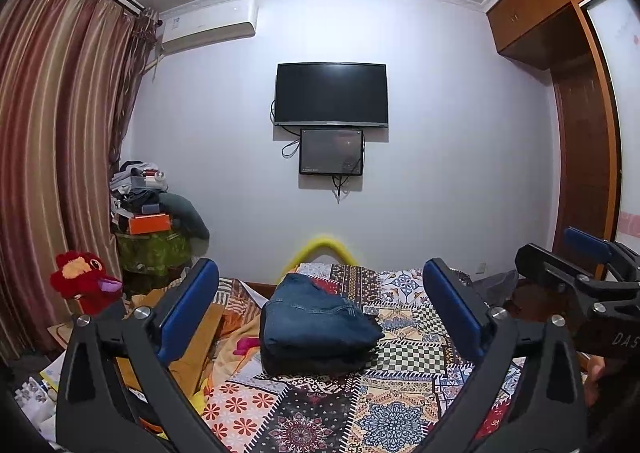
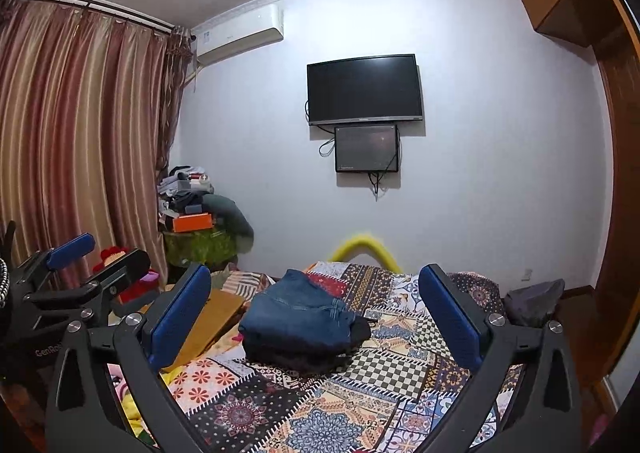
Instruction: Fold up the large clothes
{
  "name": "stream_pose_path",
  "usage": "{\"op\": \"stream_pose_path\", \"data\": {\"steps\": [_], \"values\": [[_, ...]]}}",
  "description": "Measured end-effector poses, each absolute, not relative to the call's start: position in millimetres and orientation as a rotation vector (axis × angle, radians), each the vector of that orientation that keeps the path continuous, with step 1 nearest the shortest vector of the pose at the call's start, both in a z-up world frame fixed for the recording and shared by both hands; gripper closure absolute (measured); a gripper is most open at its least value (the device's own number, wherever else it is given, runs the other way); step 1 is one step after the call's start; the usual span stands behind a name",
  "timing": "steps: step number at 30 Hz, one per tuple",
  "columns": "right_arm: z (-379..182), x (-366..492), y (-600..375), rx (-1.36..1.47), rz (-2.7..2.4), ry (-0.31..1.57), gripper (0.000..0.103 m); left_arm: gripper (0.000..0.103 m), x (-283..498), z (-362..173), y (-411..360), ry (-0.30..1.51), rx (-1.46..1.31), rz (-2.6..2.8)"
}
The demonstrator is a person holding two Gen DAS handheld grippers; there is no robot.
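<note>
Grey bundle (image 2: pixel 534 303) shows clearer from right wrist.

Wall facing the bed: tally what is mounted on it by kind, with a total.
Large dark television: 1
Smaller dark screen under it: 1
White air conditioner by the curtain: 1
Wall socket low at the right: 1
Total: 4
</note>
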State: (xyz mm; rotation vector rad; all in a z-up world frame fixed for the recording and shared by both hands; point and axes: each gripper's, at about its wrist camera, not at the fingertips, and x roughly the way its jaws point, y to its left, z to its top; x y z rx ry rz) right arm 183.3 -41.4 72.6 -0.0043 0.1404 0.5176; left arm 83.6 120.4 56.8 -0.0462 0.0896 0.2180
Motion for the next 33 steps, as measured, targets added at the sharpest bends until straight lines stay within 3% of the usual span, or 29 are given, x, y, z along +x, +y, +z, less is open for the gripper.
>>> {"op": "stream_pose_path", "data": {"steps": [33], "values": [[70,190,-51,0.027,0.520,0.198,0.000,0.000,97,52,122,0.131,-0.052,0.202]]}}
